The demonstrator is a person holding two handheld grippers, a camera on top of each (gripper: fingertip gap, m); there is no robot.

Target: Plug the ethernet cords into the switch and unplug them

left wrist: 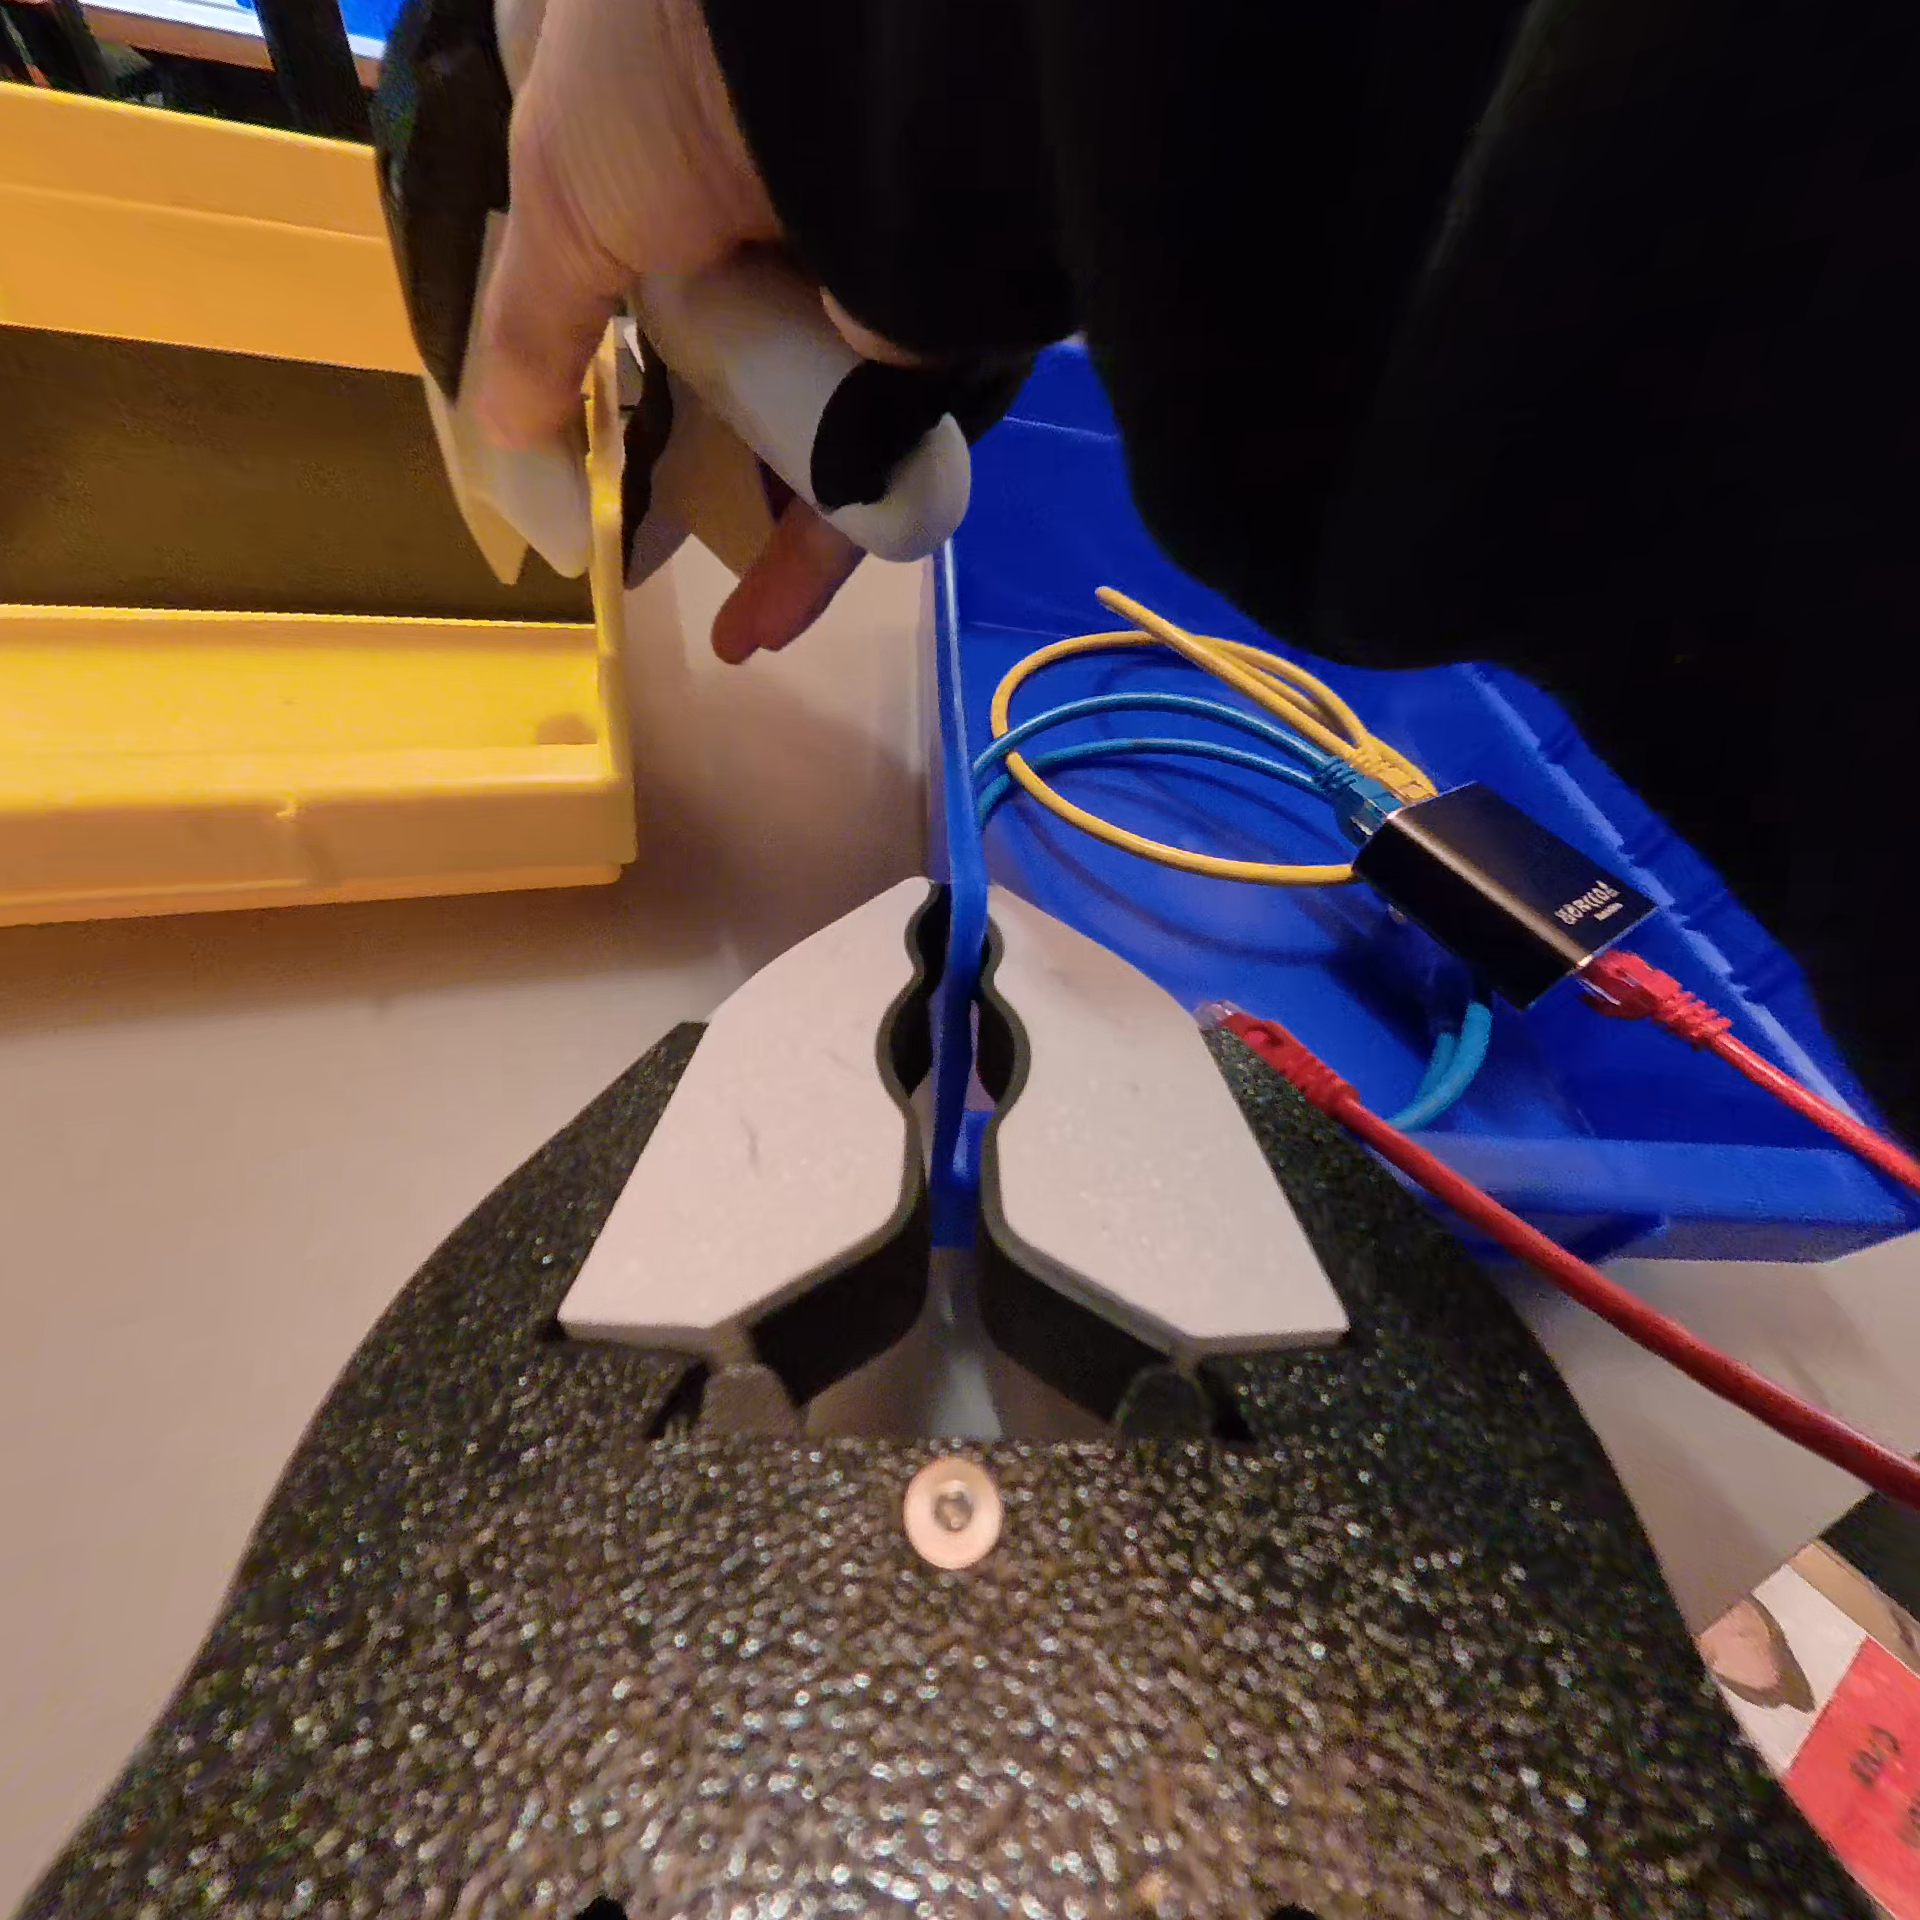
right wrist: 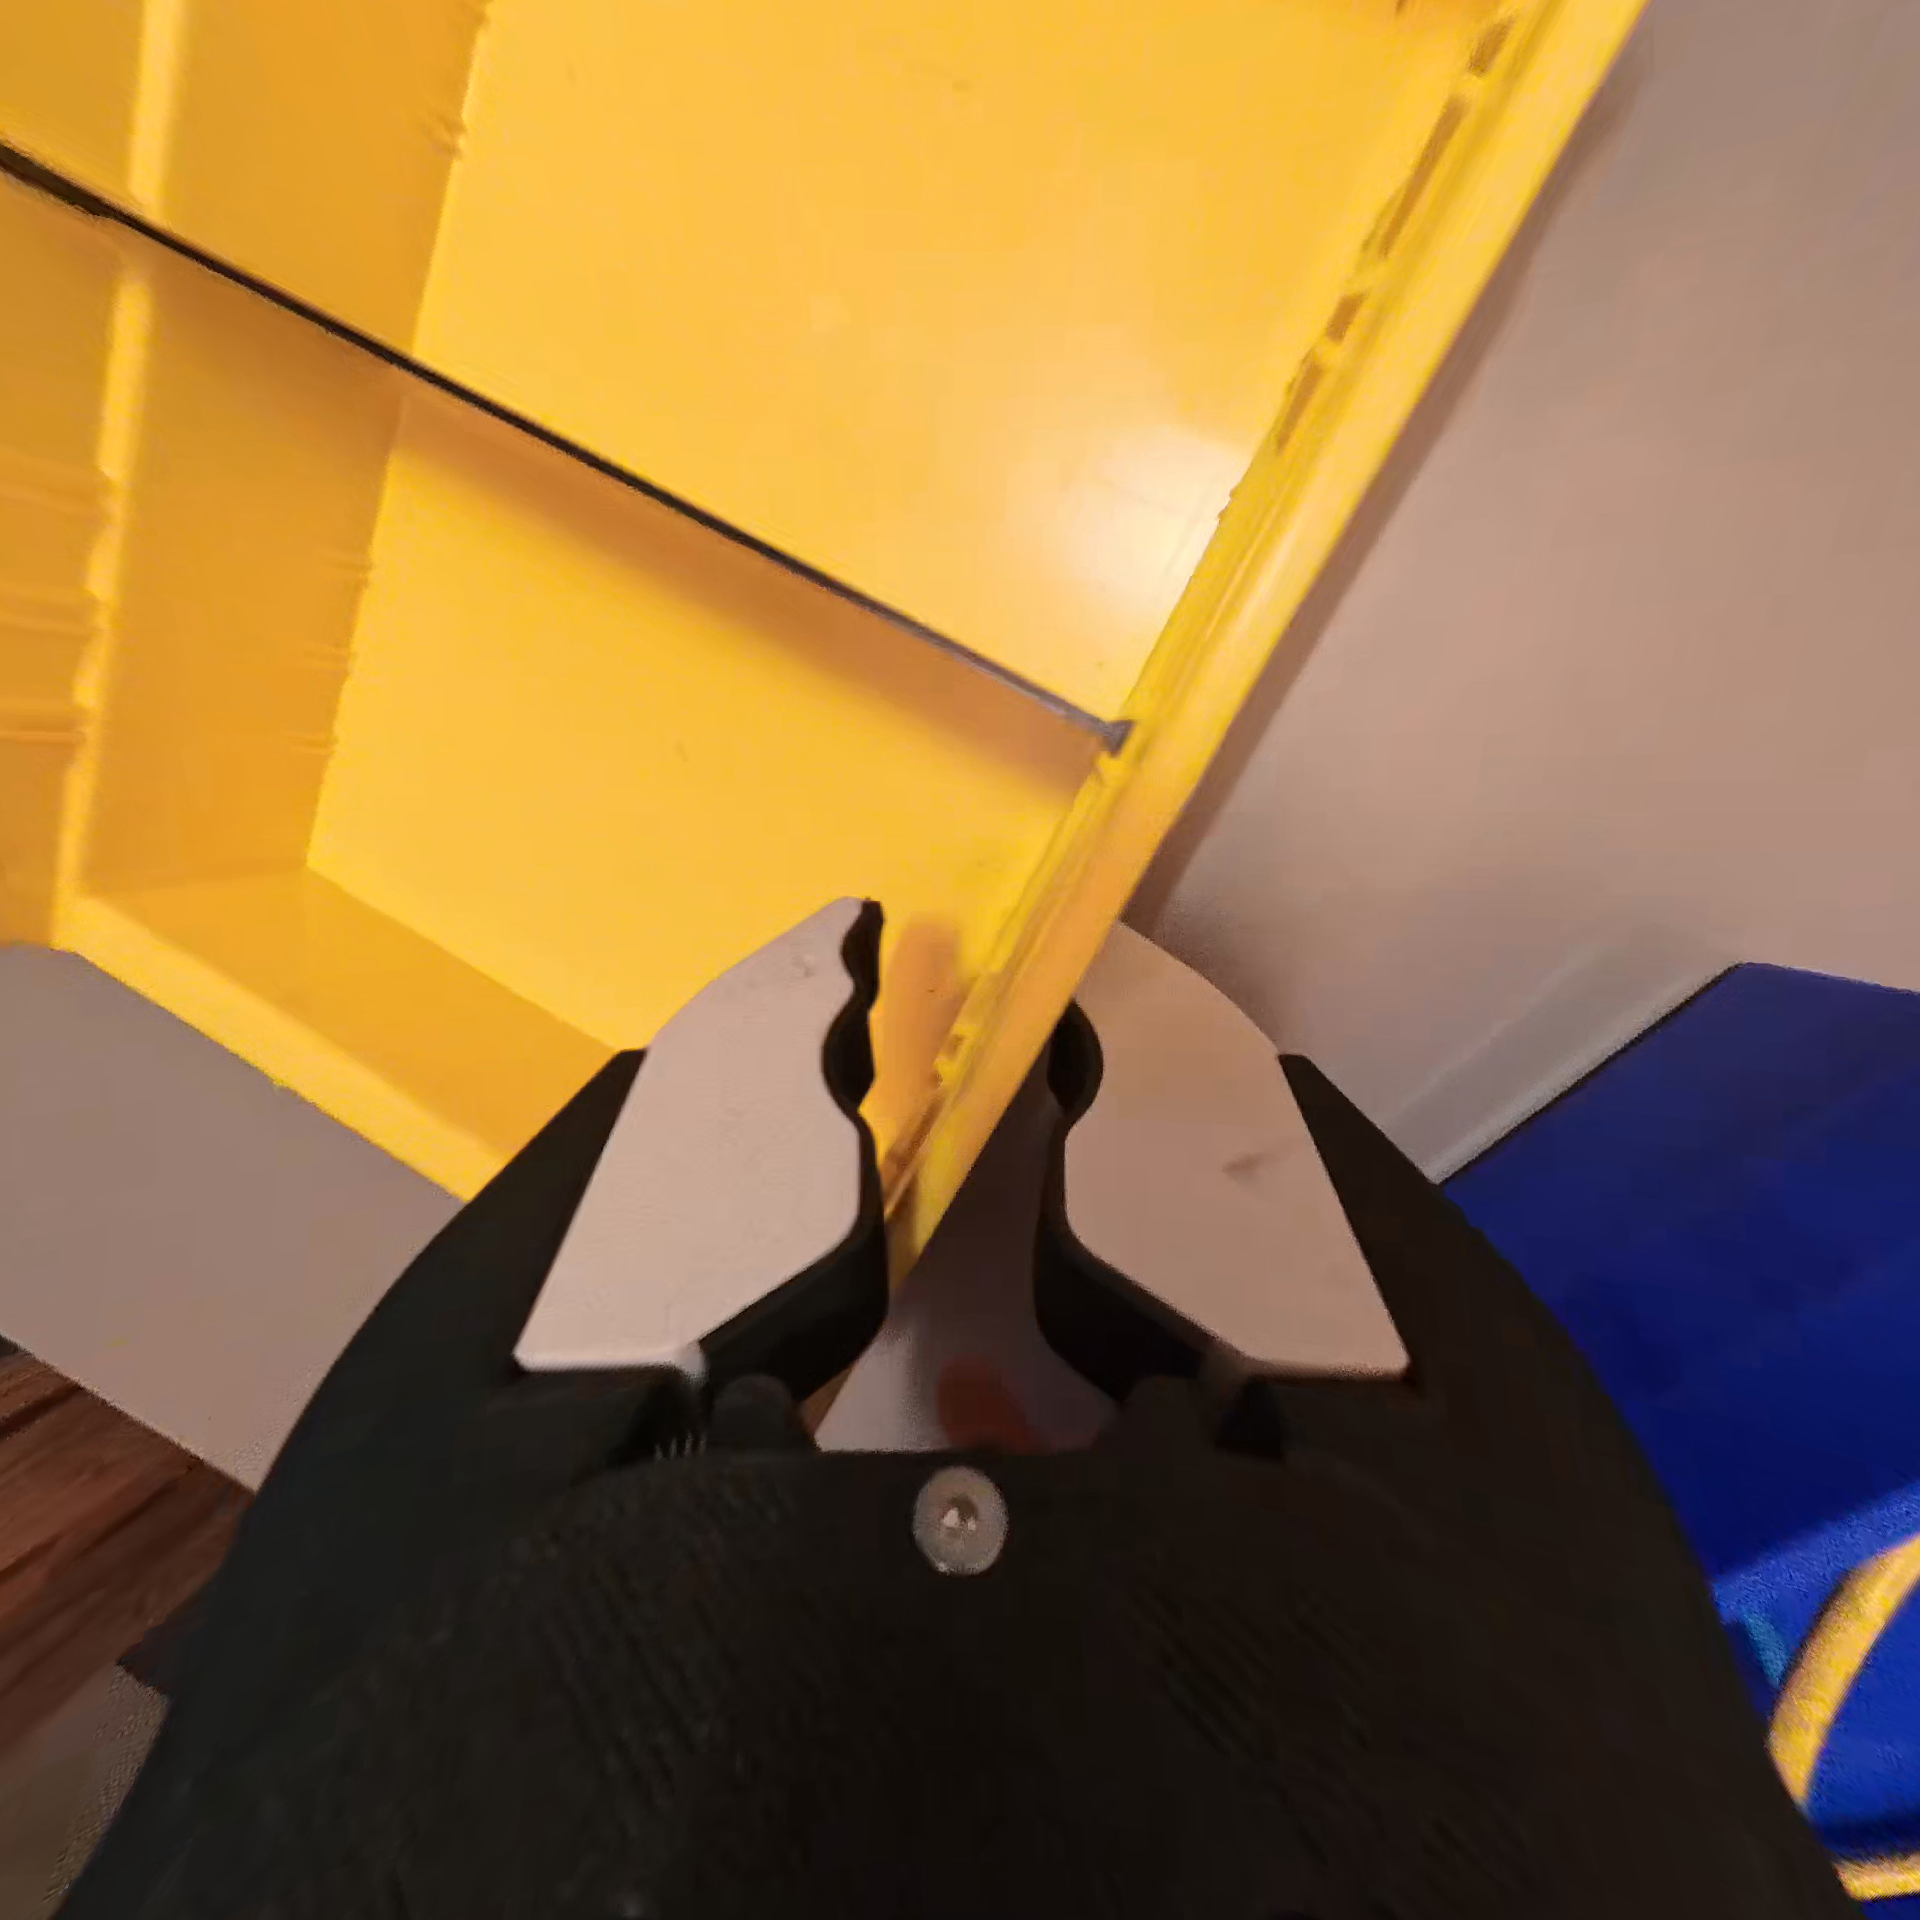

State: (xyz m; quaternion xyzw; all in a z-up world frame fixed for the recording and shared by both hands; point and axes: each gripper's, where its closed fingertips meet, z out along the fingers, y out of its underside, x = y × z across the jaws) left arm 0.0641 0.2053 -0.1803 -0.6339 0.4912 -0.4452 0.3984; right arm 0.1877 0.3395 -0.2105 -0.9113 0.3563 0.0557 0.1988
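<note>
- The plugging seems part-done, as a judgement: at the switch, which lies in the blue bin, the yellow cord and light blue cord sit at one end and a red cord at the other.
- A second red plug lies free at the bin's edge, so the next move probably needs a grasp on it.
- The left tool is closed on the blue bin's rim.
- The right tool is partly open, straddling the yellow bin wall; a grip cannot be told.
</note>
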